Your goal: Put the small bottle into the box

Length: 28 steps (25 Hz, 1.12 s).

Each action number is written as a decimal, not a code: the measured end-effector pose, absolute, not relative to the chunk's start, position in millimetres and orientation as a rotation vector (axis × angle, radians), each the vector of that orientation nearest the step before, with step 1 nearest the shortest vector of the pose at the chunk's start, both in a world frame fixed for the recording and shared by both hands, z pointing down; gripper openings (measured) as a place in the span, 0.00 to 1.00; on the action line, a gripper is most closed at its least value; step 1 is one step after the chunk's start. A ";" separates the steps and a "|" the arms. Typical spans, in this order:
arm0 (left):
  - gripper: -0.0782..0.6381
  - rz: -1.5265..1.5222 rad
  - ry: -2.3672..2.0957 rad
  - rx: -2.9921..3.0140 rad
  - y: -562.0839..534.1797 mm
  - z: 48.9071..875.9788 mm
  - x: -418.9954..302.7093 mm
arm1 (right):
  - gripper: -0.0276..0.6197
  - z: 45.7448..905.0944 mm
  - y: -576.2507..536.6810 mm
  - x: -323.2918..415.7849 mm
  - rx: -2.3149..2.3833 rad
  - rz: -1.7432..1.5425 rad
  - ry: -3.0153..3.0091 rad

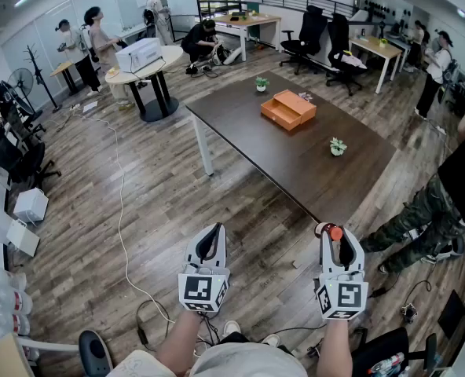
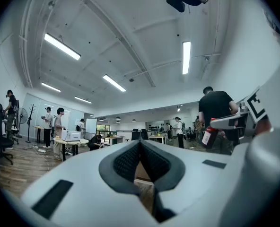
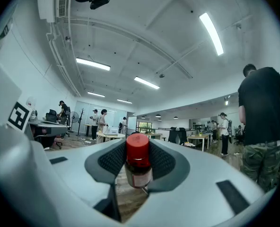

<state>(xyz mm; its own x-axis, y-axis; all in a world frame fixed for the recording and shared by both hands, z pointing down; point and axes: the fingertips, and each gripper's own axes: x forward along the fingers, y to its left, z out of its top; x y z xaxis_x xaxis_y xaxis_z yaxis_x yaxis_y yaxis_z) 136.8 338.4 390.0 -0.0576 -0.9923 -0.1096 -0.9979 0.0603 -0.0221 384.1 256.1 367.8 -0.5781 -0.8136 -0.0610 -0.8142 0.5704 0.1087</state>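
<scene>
A small dark bottle [image 3: 139,167] with a red cap and a white label stands upright between the pads of my right gripper [image 3: 139,148], which is shut on it. In the head view the bottle's red cap [image 1: 336,232] shows at the tip of my right gripper [image 1: 336,246], low over the wooden floor and short of the table. My left gripper [image 1: 210,243] is held level beside it, shut with nothing between its pads [image 2: 128,162]. The orange box [image 1: 288,109] lies on the far part of the dark table [image 1: 295,171], well ahead of both grippers.
Two small potted plants [image 1: 261,84] [image 1: 338,146] stand on the table. A person in camouflage trousers [image 1: 425,210] stands close at the right. A white cable [image 1: 121,210] runs over the floor at the left. Further back are a round table with a printer [image 1: 142,57], office chairs and several people.
</scene>
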 end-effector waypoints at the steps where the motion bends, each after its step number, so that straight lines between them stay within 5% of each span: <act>1: 0.11 0.093 2.213 -2.091 341.4 388.7 132.3 | 0.26 366.8 259.3 380.3 -1.445 0.197 2.779; 28: 0.11 0.125 2.315 -2.048 400.3 420.6 -1.4 | 0.26 385.1 303.6 255.7 -1.412 0.198 2.817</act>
<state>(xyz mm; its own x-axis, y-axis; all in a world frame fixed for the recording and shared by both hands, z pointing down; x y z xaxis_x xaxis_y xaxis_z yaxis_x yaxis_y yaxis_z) -1.4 400.3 420.6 -0.1226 -0.9884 -0.0896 -0.9923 0.1204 0.0287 255.7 303.6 385.1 -0.6001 -0.7988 -0.0424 -0.7969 0.5923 0.1186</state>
